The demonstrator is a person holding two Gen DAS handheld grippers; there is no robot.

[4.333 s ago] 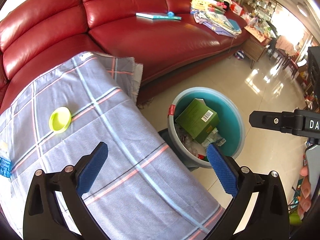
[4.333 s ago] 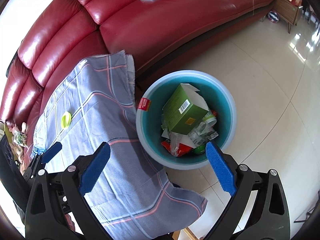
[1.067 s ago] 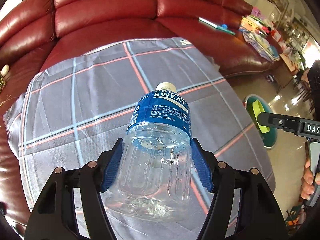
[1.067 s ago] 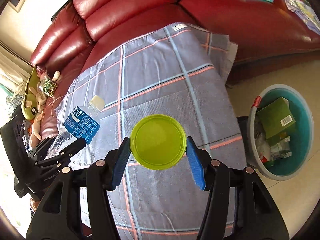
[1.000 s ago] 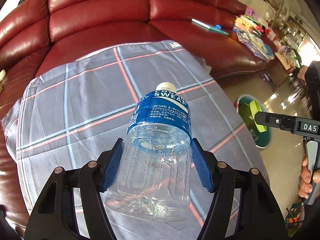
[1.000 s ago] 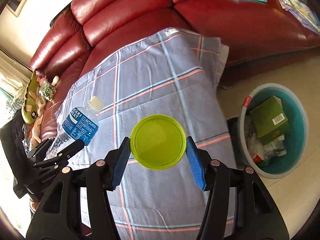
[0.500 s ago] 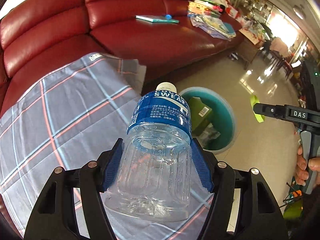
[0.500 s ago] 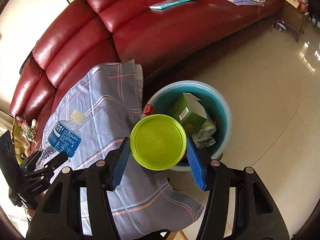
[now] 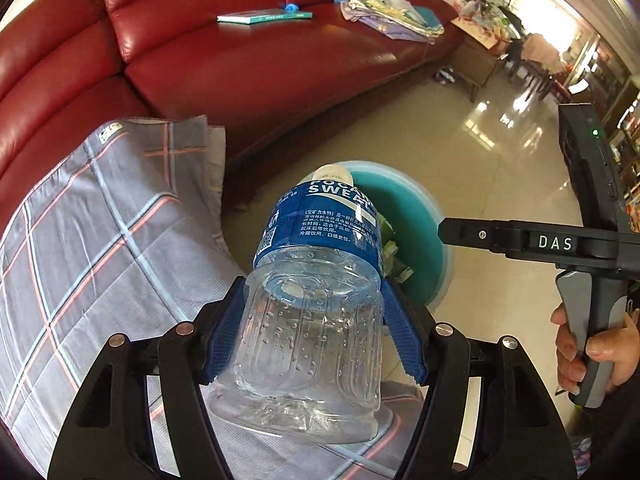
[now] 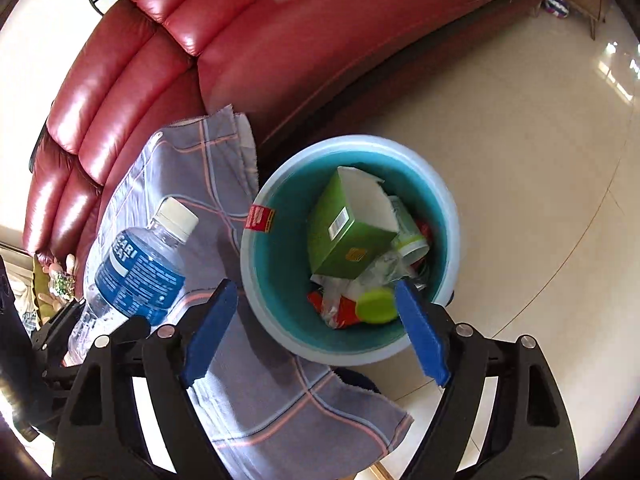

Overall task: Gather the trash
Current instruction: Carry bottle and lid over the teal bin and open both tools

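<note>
My left tool (image 9: 310, 332) is gripping a clear plastic bottle (image 9: 316, 300) above the checked-cloth worktop (image 9: 88, 248), left of the round plastic bin (image 10: 448, 240). My right tool (image 10: 316, 332) is opening over it; a round green lid (image 10: 376, 305) is lying inside.

Right gripper (image 10: 316, 330) over the round teal plastic bin (image 10: 264, 264) with pale rim; jaws opening, nothing between the blue pads (image 10: 210, 332). Round lime-green plastic lid (image 10: 376, 305) lies in the bin among crumpled wrappers, just beside the right pad. Green cardboard box (image 10: 346, 232) tilted on the trash pile. Clear plastic bottle with blue label (image 10: 138, 268) at left, held over the grey plaid cloth (image 10: 256, 392). Red leather sofa (image 10: 248, 40) behind.
</note>
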